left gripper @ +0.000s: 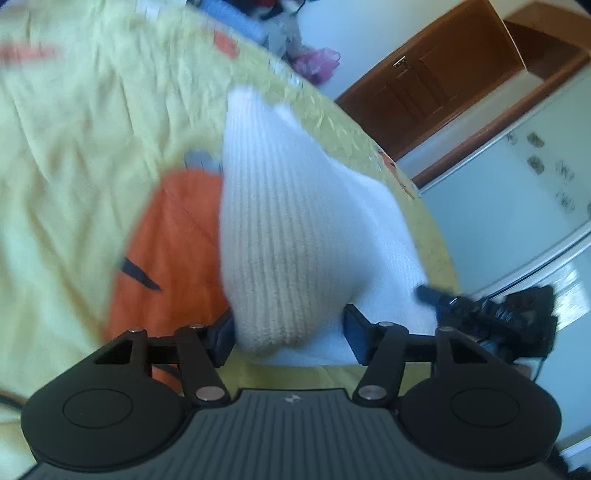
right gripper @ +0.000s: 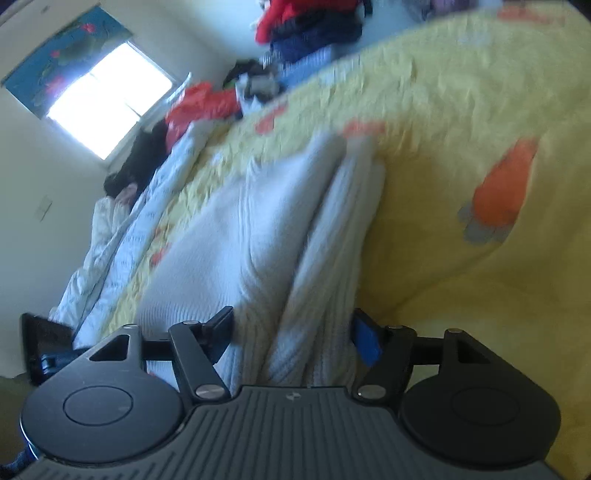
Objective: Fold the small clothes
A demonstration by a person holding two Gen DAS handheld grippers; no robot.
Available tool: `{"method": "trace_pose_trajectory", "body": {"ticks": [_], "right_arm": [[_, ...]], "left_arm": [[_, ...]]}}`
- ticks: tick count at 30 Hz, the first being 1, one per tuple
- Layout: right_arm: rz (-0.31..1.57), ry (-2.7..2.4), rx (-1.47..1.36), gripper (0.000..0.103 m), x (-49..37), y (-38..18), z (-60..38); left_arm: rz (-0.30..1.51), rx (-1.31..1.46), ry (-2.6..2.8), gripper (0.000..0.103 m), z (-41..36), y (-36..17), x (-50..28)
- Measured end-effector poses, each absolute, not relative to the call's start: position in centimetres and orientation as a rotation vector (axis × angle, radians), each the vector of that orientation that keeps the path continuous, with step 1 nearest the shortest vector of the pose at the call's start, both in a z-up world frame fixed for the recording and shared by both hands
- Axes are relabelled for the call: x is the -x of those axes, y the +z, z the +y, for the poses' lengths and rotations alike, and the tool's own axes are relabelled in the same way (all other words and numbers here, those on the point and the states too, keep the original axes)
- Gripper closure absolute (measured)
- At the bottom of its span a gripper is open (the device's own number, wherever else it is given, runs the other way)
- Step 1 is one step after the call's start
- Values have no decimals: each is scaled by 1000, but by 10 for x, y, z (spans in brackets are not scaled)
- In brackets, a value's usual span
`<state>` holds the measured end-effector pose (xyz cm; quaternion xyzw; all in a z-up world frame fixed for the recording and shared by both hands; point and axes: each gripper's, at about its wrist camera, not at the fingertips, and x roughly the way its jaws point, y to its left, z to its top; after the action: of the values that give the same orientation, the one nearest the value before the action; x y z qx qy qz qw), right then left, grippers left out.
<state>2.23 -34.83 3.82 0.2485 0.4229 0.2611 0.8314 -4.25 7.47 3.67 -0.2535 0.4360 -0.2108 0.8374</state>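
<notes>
A white ribbed knit garment (left gripper: 295, 229) lies on a yellow bedspread (left gripper: 74, 147) with orange carrot prints. In the left wrist view my left gripper (left gripper: 290, 338) stands open with its fingers on either side of the garment's near bunched end. In the right wrist view the same garment (right gripper: 258, 236) lies folded in long layers. My right gripper (right gripper: 291, 336) is open with its fingers straddling the near folded edge. The other gripper (left gripper: 491, 310) shows at the garment's right side in the left wrist view.
A wooden cabinet (left gripper: 443, 85) and a white appliance (left gripper: 517, 192) stand beyond the bed edge. A pile of clothes (right gripper: 310, 26), a red bag (right gripper: 199, 103) and a white quilt (right gripper: 122, 236) lie along the bed's far side under a window (right gripper: 107, 99).
</notes>
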Motion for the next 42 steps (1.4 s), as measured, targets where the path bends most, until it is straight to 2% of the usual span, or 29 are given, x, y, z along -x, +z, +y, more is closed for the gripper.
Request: {"method": "trace_pose_trajectory", "body": {"ticks": [2,4,5,6,7,10,13,15,18,29,35,39,42], "right_arm": [[797,479,-512,36,-21,61,-357],[691,438,-471,35,-21,86,-356],[657,432,-461,31,-26,94,-350],[638,426,-458,29,-34,99,-342],[631,420,-454,23,-44,101,-331],[658,421,-416,23,-77,93,-291],[730,375,-330,24,-102,70,-262],[794,344,-218,28,-115,46,-248],[736,360,-62,26,-112,31,-230],[720,366,-18,19,-127,28,-227],[652,334,-70,11,-67,61,-248],[614,340,-86,2,8,74,-281],[633,331,-48,2,70,71,-297]], "left_arm": [[801,390,-408,41,78,70,58],[658,238,-333,24,66,101,66],[586,162,-280,12,53,111,67],[530,97,-239,6,38,115,63],[494,22,-217,7,20,114,57],[500,-133,-217,7,-34,95,32],[598,-166,-232,7,-63,66,5],[657,-171,-195,5,-65,49,-2],[630,-151,-182,4,-66,41,1],[633,-135,-175,4,-67,40,-4],[631,-81,-204,3,-45,60,22],[544,-111,-181,3,-5,78,82],[503,-153,-128,3,31,91,122]]}}
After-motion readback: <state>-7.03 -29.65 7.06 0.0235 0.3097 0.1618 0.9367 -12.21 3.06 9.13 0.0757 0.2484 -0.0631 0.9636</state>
